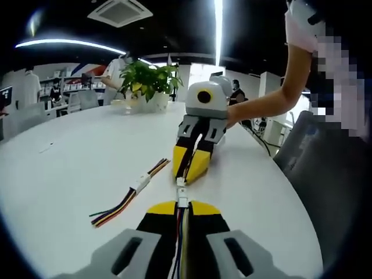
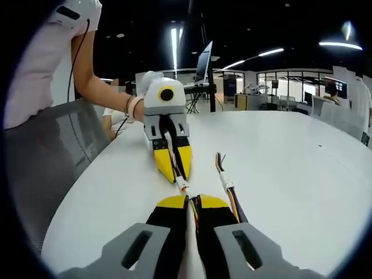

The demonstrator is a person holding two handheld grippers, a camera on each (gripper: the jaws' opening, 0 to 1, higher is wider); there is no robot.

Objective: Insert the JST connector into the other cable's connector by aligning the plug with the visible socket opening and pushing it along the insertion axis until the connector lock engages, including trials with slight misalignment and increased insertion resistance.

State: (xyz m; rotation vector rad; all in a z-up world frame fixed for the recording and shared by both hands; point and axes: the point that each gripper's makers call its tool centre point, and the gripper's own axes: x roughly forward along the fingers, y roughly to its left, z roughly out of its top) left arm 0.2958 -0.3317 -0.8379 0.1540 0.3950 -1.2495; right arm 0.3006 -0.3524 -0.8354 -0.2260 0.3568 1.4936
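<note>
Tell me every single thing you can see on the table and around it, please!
white connectors: two, white, meeting between the two grippers' tips.
spare cable: one, multicoloured wires with a white connector in the middle, lying on the table beside the grippers.
table: one, white, under everything.
potted plant: one, green leaves in a white pot, far edge of the table.
chair: one, grey mesh, beside the table.
left gripper: one, yellow and black jaws, shut on its wires.
right gripper: one, yellow and black jaws, shut on its wires.
arm: one, the person's, reaching to the left gripper.
</note>
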